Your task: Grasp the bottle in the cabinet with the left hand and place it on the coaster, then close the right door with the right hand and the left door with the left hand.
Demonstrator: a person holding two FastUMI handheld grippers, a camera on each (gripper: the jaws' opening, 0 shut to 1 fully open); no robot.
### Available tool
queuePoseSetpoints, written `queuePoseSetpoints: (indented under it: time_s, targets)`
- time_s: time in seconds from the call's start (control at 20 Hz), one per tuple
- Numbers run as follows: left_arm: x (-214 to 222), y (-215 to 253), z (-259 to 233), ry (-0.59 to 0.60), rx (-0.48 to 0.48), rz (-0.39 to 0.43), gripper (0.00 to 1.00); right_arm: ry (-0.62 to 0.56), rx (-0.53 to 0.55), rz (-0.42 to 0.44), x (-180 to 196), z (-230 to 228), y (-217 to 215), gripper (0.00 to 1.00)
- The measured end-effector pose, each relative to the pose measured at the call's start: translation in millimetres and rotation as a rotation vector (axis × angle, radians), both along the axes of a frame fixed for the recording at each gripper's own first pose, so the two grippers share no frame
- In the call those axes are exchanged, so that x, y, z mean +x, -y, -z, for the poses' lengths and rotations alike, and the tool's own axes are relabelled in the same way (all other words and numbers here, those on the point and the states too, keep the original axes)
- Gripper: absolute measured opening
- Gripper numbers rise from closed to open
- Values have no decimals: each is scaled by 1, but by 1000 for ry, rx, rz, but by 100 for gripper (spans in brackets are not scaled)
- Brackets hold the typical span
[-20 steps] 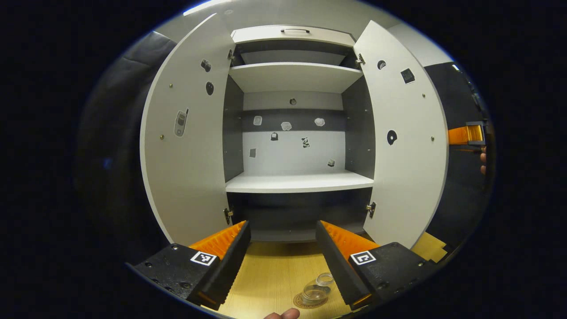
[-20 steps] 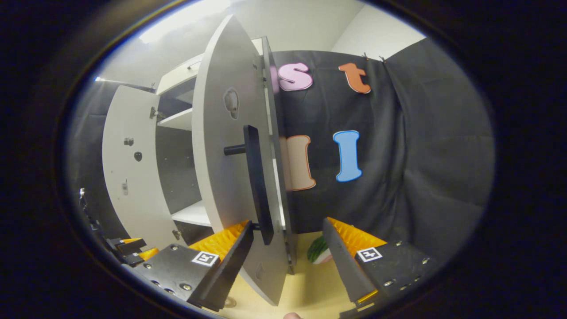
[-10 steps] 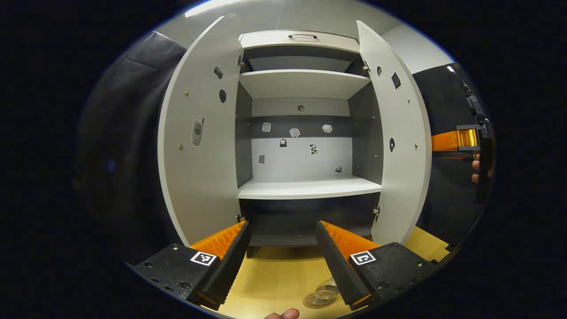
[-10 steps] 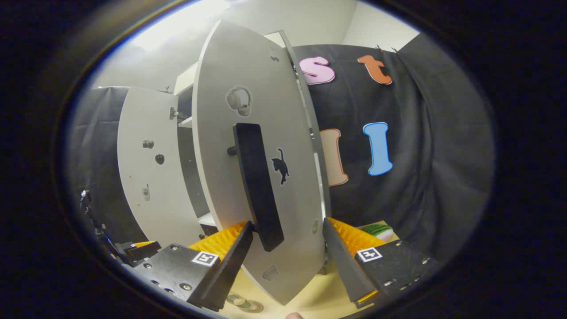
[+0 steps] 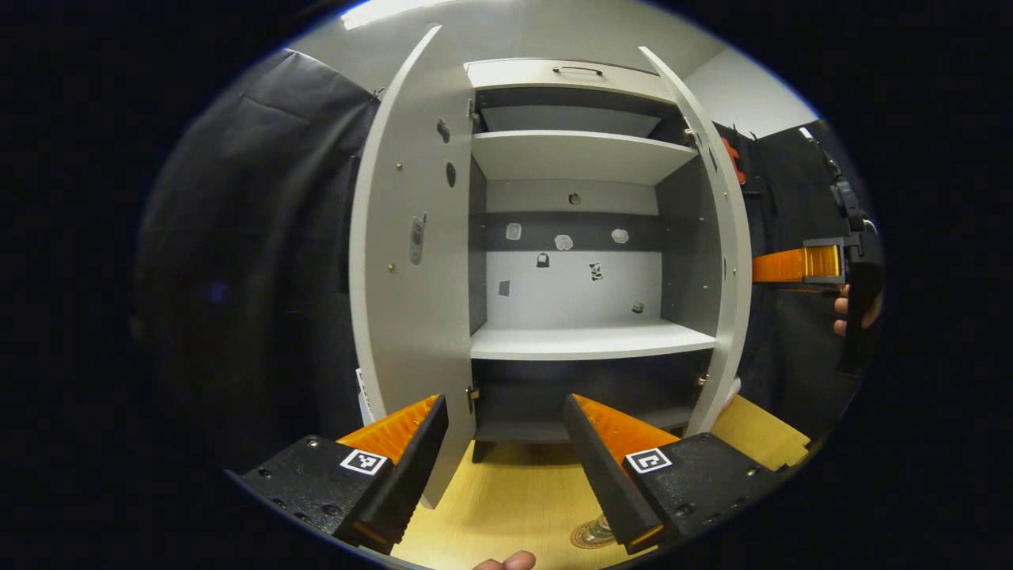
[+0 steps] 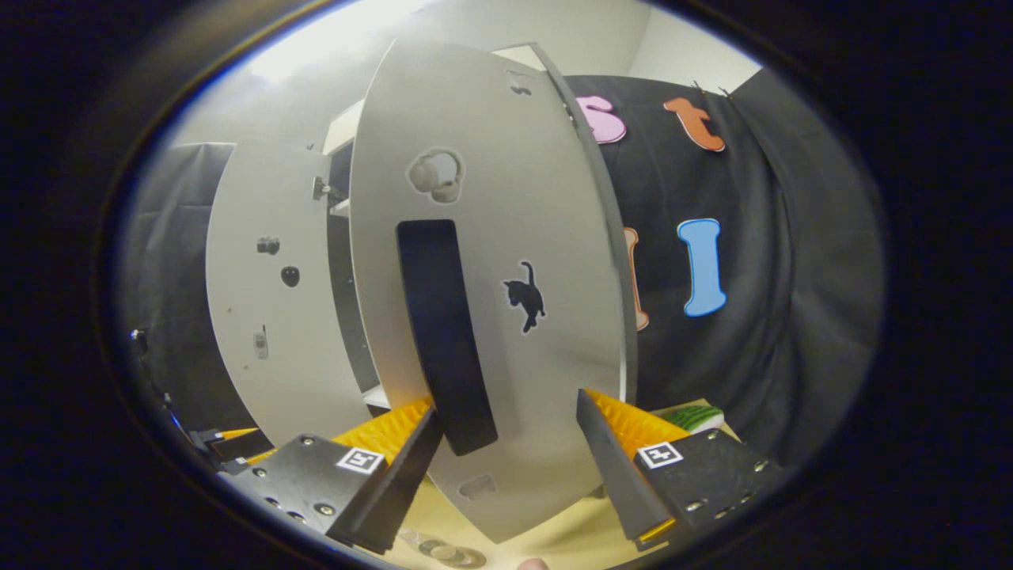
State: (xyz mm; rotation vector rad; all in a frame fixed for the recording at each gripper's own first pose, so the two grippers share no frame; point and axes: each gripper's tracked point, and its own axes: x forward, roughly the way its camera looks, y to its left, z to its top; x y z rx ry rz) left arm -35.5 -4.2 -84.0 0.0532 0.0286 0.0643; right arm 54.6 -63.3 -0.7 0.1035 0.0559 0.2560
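Both hand-held grippers are standing with fingers apart: the left hand-held gripper (image 5: 505, 451) is facing the open cabinet (image 5: 578, 237) over the wooden desk (image 5: 514, 499), gripping nothing, while the right hand-held gripper (image 6: 506, 451) is hovering against the right door (image 6: 506, 317), its handle (image 6: 443, 332) between the fingers. The bottle (image 5: 605, 524) is sitting on the coaster (image 5: 589, 537) beside the left finger. The left door (image 5: 404, 261) is hanging open.

The cabinet (image 5: 589, 340) stands open in front, middle shelf bare, a wide gap between the two doors. The left door (image 5: 411, 261) juts out just beside the left gripper (image 5: 506, 443). The right door (image 6: 491, 301) fills the space directly ahead of the right gripper (image 6: 506, 451), its dark handle (image 6: 443, 332) close between the spread fingers.
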Motion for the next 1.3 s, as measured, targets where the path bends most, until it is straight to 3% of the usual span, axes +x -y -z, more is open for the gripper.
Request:
queuePoseSetpoints:
  time_s: [0.65,0.75,0.8,1.05,1.15,1.25,1.3]
  targets:
    - [-12,-107,-24,-27,-137,-114,94,46,-76,49,58,2,-64,97]
    - [-13,-131,-27,-26,-131,-135,89,53,-80,59,69,3,-75,100]
    - [-14,-142,-27,-23,-126,-145,94,56,-86,65,75,3,-79,100]
    - [-13,-176,-36,-12,-106,-173,94,83,-107,110,96,4,-97,100]
    - [-8,-181,-45,2,-109,-161,89,85,-106,127,99,6,-101,100]
    - [-1,-182,-53,6,-122,-129,89,84,-102,142,101,6,-103,100]
    - [2,-183,-60,13,-132,-116,93,86,-104,152,102,6,-104,100]
